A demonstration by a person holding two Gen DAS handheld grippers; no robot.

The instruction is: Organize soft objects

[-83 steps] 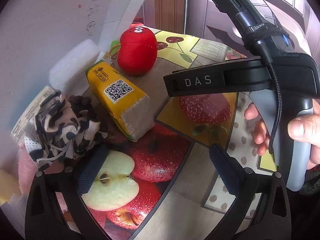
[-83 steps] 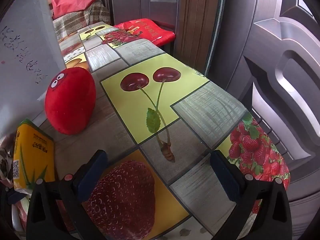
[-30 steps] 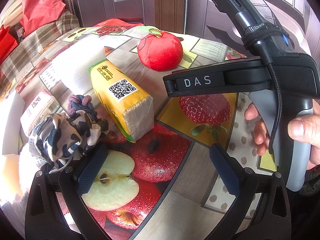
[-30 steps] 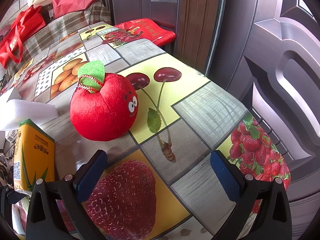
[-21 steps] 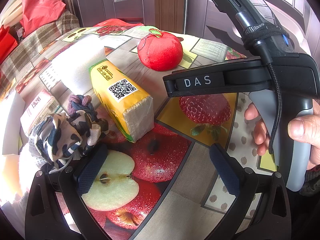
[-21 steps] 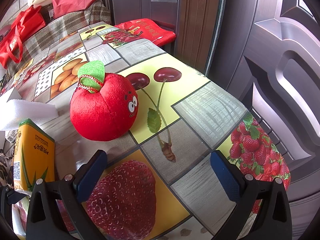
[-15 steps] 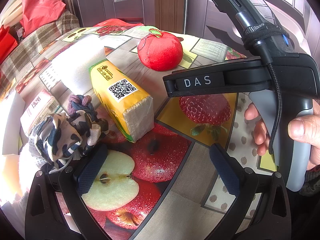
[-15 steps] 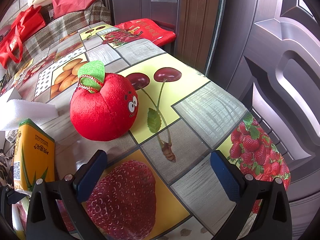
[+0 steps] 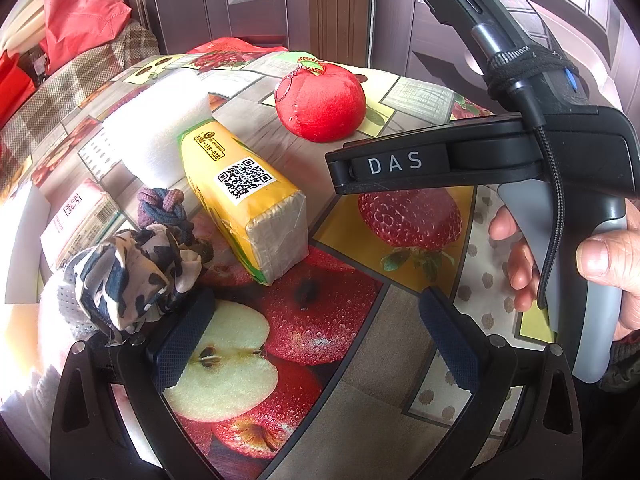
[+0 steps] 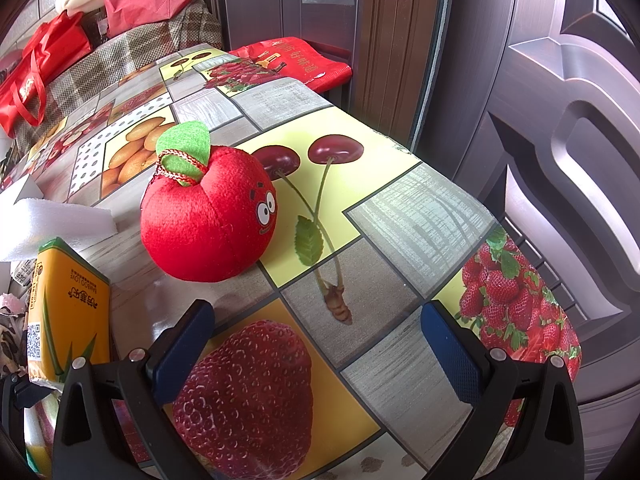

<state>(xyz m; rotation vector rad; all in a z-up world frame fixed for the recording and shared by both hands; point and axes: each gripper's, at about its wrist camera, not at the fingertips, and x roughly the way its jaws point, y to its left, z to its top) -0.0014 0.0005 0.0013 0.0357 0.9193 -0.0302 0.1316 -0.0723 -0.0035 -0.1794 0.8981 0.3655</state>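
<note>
A red plush apple (image 10: 208, 216) with a green leaf and a cartoon face sits on the fruit-print table; it also shows in the left wrist view (image 9: 320, 104). A yellow tissue pack (image 9: 244, 196) lies beside it, also in the right wrist view (image 10: 68, 312). A camouflage cloth bundle (image 9: 128, 276) and a knotted purple rope (image 9: 160, 208) lie at the left. My left gripper (image 9: 316, 344) is open and empty above the table, its left finger close to the cloth bundle. My right gripper (image 10: 316, 348) is open and empty, a little short of the apple.
A white foam block (image 9: 156, 128) lies behind the tissue pack. A white packet (image 9: 76, 216) lies at the left. The table (image 10: 420, 216) edge drops off at the right before a dark door (image 10: 560, 120). A red bag (image 10: 292, 60) sits beyond the far edge.
A white board that blocked the left side 2.8 s ago is gone, and the plush apple now stands with its leaf up. Nothing has moved over the last second.
</note>
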